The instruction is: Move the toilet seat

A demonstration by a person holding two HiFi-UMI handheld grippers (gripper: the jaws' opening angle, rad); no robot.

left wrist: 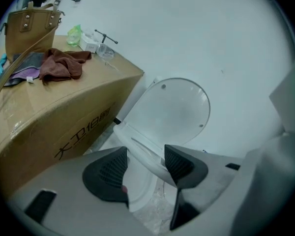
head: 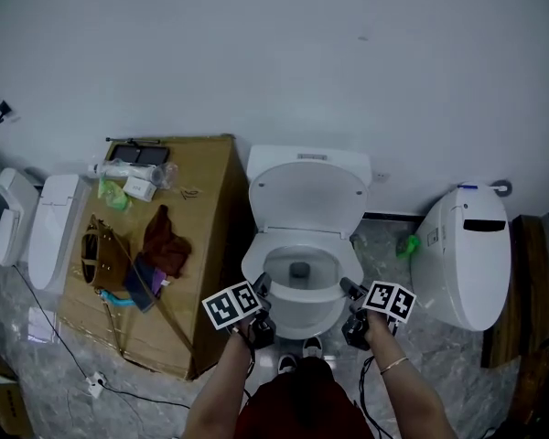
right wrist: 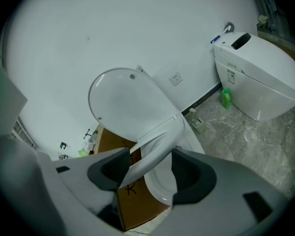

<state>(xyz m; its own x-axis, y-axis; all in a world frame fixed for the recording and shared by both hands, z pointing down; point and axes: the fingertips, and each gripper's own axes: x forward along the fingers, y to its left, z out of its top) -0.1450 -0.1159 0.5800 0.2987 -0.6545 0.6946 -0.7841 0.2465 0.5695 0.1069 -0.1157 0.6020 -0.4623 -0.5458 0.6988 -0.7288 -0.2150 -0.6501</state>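
A white toilet stands against the wall with its lid (head: 307, 193) raised. The seat (head: 258, 256) rings the bowl. My left gripper (head: 263, 287) is at the seat's front left and my right gripper (head: 349, 288) at its front right. In the left gripper view, the seat rim (left wrist: 141, 151) runs between the open jaws of the left gripper (left wrist: 145, 166), close to the right pad. In the right gripper view, the seat (right wrist: 157, 144) slants up off the bowl and passes between the jaws of the right gripper (right wrist: 150, 168), with a gap beside it.
A big cardboard box (head: 206, 208) stands tight against the toilet's left, carrying a brown bag (head: 105, 259), a dark red cloth (head: 165, 240) and small items. Another white toilet (head: 467, 254) and a green bottle (head: 408, 244) are at the right. A white unit (head: 50, 227) stands far left.
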